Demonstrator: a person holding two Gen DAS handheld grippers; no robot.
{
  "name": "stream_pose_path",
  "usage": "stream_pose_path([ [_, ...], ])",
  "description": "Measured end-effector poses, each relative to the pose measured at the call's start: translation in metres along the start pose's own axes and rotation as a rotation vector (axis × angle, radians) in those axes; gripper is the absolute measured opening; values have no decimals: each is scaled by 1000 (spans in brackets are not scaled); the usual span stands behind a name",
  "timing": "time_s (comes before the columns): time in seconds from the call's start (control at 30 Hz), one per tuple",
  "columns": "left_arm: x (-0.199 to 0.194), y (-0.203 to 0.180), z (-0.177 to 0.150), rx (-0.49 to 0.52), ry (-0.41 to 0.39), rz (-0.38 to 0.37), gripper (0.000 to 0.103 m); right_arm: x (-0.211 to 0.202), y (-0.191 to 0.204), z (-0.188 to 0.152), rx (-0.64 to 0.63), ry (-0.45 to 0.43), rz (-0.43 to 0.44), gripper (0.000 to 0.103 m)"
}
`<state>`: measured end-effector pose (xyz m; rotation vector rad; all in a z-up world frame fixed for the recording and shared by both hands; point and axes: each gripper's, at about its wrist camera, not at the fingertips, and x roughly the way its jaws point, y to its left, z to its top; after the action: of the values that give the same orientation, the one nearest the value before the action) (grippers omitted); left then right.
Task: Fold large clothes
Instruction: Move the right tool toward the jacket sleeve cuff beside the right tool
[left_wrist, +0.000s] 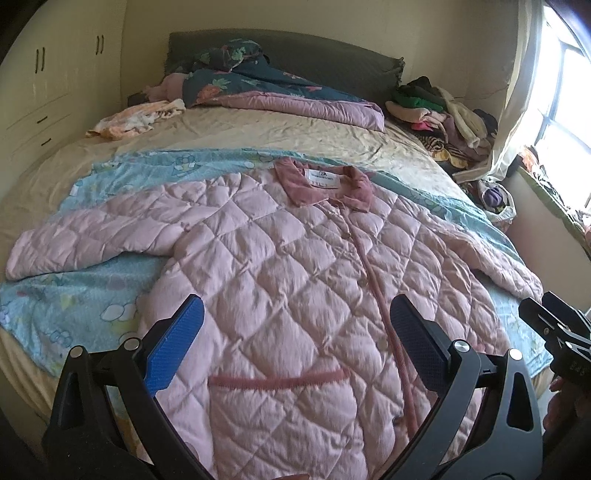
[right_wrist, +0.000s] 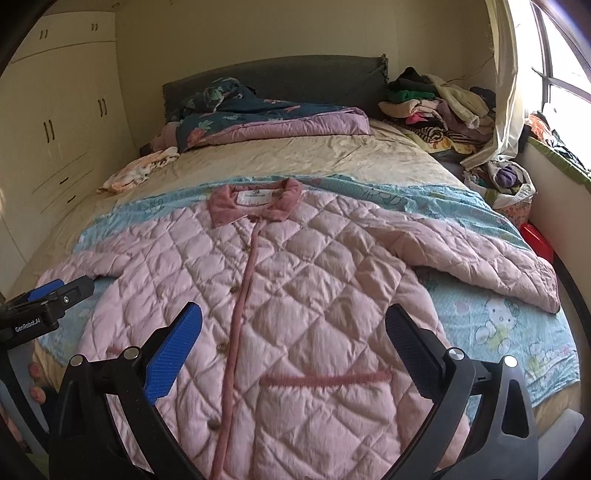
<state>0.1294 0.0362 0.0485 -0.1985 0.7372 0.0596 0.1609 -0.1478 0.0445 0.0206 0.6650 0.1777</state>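
Observation:
A pink quilted jacket (left_wrist: 295, 258) lies flat and front up on a light blue cartoon sheet (left_wrist: 70, 306) on the bed, collar at the far end, both sleeves spread out to the sides. It also shows in the right wrist view (right_wrist: 295, 295). My left gripper (left_wrist: 295, 328) is open and empty above the jacket's lower left part. My right gripper (right_wrist: 291, 332) is open and empty above the lower right part, near the button placket. Each gripper shows at the edge of the other's view: the right one (left_wrist: 554, 325) and the left one (right_wrist: 51, 295).
A folded floral and purple quilt (left_wrist: 280, 88) lies at the headboard. A pile of clothes (left_wrist: 443, 110) sits at the far right corner by the window. A small orange cloth (left_wrist: 136, 118) lies far left. Wardrobe doors (left_wrist: 55, 74) stand on the left.

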Motion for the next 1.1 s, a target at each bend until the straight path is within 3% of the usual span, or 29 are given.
stream_pose_path([
  [0.63, 55, -25, 48, 21, 45, -29, 95, 54, -50, 43, 118, 22, -92, 99],
  [1.1, 107, -44, 73, 41, 95, -44, 95, 91, -139, 47, 311, 63, -215, 99],
])
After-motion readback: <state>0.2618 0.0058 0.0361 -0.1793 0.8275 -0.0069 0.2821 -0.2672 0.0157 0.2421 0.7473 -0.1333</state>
